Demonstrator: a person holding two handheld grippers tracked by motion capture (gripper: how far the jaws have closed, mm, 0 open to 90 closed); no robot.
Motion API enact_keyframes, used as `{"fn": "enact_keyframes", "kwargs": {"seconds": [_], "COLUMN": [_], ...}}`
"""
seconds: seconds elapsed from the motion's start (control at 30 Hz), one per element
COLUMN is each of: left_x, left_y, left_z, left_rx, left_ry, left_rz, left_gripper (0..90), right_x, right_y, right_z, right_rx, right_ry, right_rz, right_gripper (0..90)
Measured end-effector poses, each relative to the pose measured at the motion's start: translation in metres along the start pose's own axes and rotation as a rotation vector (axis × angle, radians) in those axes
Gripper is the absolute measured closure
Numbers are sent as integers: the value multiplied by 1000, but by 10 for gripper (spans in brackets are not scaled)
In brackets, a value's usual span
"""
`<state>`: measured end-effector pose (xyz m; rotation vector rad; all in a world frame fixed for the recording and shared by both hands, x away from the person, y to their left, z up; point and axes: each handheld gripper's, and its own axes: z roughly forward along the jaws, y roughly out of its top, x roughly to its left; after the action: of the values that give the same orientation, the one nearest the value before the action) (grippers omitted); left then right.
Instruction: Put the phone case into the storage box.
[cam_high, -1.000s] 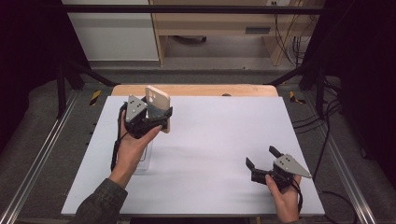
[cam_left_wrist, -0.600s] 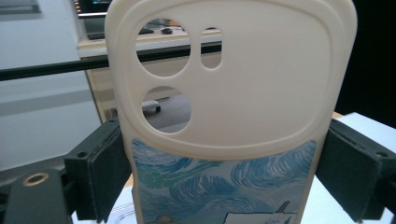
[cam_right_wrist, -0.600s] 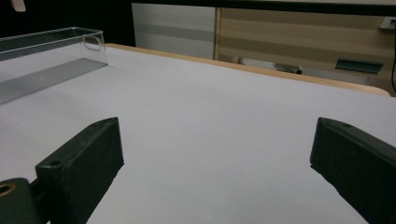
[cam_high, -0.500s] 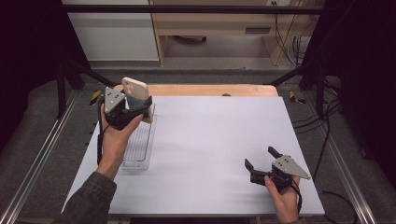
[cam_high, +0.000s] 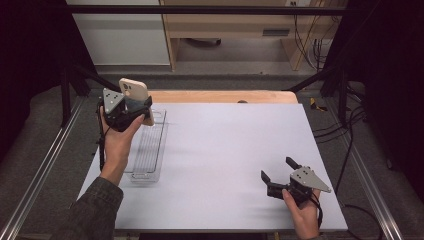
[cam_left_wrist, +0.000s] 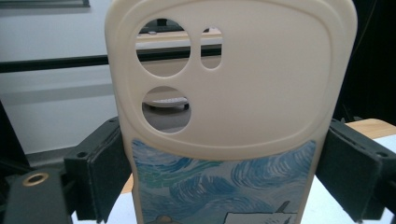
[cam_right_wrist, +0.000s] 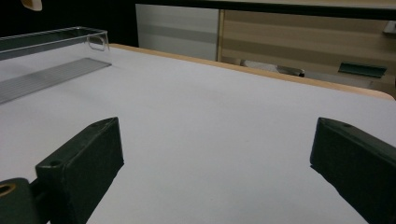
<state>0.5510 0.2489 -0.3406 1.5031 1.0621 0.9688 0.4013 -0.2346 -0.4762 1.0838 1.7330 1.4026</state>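
A cream phone case with camera cut-outs and a blue swirl print stands upright in my left gripper, whose jaws are shut on its two long edges. I hold it in the air over the far left of the table, above the far end of a clear plastic tray. My right gripper rests low near the front right of the white table, open, with nothing between its fingers.
The clear tray lies lengthwise along the table's left side. A wooden strip runs along the far edge. Metal rails flank the table, and cables hang at the right. Bare white surface lies between the grippers.
My left gripper has carried the phone case leftward and a little farther back, uncovering the clear tray beneath it. The right gripper has stayed in place.
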Motion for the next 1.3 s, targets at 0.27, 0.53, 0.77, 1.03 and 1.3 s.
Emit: {"fn": "enact_keyframes", "kwargs": {"seconds": [0.27,0.53,0.77,1.03,1.3], "left_x": [6,6,6,3,5], "left_y": [-5,-9,-13,-17,-21], "left_z": [13,22,29,36,42], "left_rx": [12,21,28,36,46], "left_ry": [28,43,57,62,71], "left_rz": [-14,-21,-27,-31,-42], "left_gripper": [107,107,107,107,106], "right_x": [1,1,-1,1,4], "right_y": [0,0,-1,-1,-1], "right_z": [0,0,0,1,1], "right_rx": [-1,-12,-30,-56,-61], "right_ry": [6,8,-11,3,20], "right_rz": [-4,-11,-30,-48,-54], "right_gripper": [28,28,23,26,26]}}
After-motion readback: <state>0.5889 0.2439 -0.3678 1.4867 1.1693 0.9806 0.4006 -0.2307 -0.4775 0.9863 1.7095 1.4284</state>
